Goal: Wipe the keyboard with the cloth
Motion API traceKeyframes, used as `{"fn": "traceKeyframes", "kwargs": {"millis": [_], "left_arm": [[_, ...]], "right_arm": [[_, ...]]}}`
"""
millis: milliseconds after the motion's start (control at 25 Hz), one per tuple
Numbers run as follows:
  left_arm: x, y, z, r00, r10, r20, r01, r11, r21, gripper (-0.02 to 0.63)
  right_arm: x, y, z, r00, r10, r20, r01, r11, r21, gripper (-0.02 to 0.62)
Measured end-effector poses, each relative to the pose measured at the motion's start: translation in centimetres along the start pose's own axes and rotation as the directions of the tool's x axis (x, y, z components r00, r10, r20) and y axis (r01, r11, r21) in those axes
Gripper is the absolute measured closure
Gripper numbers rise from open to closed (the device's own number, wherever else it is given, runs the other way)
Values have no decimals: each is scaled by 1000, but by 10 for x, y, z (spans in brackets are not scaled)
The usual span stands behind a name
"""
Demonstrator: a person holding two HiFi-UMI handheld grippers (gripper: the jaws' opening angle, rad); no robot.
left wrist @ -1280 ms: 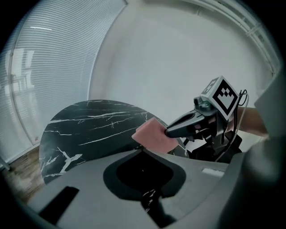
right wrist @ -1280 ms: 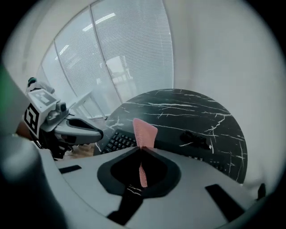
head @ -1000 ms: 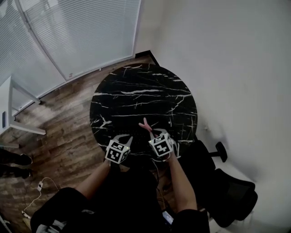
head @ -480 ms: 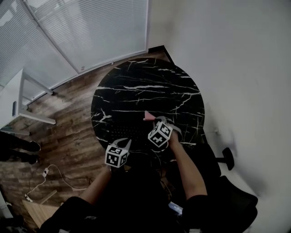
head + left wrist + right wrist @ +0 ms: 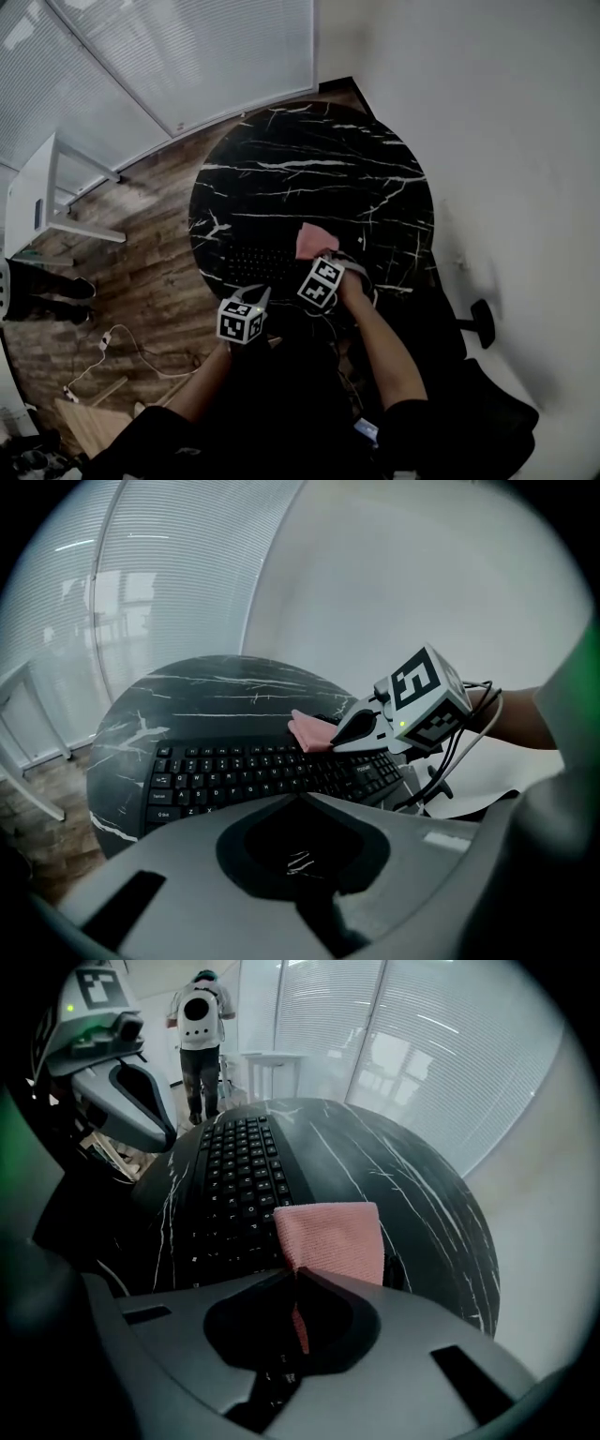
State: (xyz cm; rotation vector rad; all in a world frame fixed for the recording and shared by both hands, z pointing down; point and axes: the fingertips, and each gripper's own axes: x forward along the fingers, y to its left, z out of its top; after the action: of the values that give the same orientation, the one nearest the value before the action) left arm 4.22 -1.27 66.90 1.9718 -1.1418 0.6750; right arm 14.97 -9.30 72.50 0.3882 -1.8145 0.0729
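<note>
A black keyboard [image 5: 255, 264] lies on the near part of a round black marble table [image 5: 309, 178]. A pink cloth [image 5: 312, 239] rests over the keyboard's right end. My right gripper [image 5: 319, 257] is shut on the cloth's near edge; in the right gripper view the cloth [image 5: 333, 1237] spreads flat ahead of the closed jaws [image 5: 295, 1269], beside the keys [image 5: 239, 1185]. My left gripper [image 5: 257, 296] hovers at the keyboard's near edge, its jaws [image 5: 300, 797] shut with nothing between them. From the left gripper view, the keyboard [image 5: 272, 771], cloth [image 5: 311, 731] and right gripper [image 5: 361, 731] all show.
A black office chair [image 5: 478, 384] stands to the right of the table, close to a white wall. A white desk [image 5: 37, 202] and a cable [image 5: 103, 352] are on the wooden floor at left. A person [image 5: 199, 1026] stands in the background.
The right gripper has carried the cloth forward from a bunched hold near the table's edge and laid it spread over the keyboard's right end. The left gripper has barely moved.
</note>
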Motion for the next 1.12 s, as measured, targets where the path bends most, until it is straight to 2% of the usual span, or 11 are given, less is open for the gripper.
{"fn": "traceKeyframes", "kwargs": {"millis": [200,600,1120], "left_arm": [[6,0,0,1000,10,11,-10,1000,-3,607],[9,-4,-7,1000,12,0,-12,1000,-2,607],[19,-16,-9,1000,-4,-9,4,999,50,607]], "right_arm": [[0,3,0,1000,-3,9,3,1000,-20,592],[-8,34,-12,998,56,3,-56,996,-70,592],[-16,86,-24,994,102,33,-100,993,-56,592]]}}
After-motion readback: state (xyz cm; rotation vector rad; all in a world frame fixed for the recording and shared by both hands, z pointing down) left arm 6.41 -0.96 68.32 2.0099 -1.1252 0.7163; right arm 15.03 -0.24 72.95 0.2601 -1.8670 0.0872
